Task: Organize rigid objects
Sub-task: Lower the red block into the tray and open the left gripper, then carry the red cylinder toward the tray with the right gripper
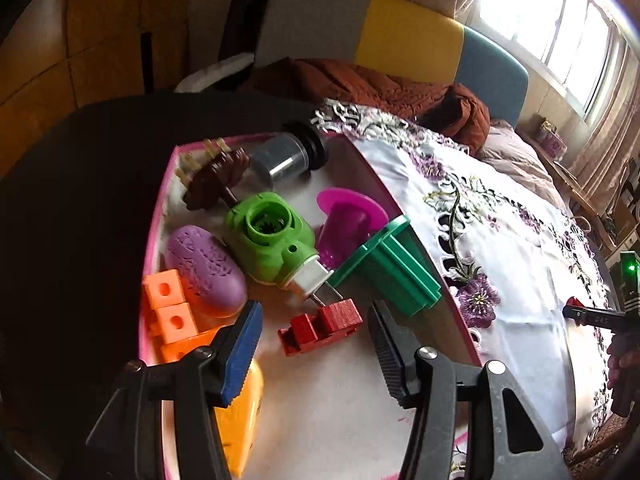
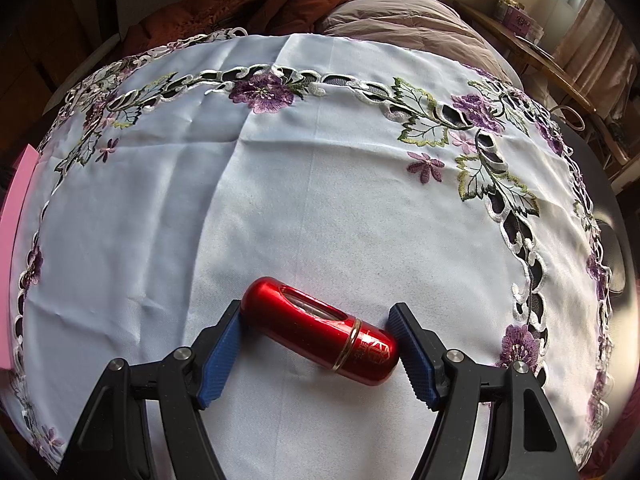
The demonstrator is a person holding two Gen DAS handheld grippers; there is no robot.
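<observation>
In the left wrist view a pink-rimmed tray (image 1: 160,208) holds several rigid objects: a red block piece (image 1: 320,326), a green plug-in device (image 1: 272,236), a purple oval case (image 1: 204,268), orange blocks (image 1: 170,312), a green bracket (image 1: 390,268), a magenta piece (image 1: 344,220) and a yellow item (image 1: 240,412). My left gripper (image 1: 314,336) is open and empty just above the red block piece. In the right wrist view a red metallic capsule-shaped case (image 2: 320,330) lies on the white embroidered cloth (image 2: 280,180) between the fingers of my right gripper (image 2: 316,330). The jaws are open around it; the left pad touches its end.
A brown hair clip (image 1: 216,176) and a clear jar with a black lid (image 1: 288,156) lie at the tray's far end. The tray's pink edge (image 2: 16,240) shows at the left of the right wrist view. A sofa with a rust-coloured blanket (image 1: 400,88) stands behind the table.
</observation>
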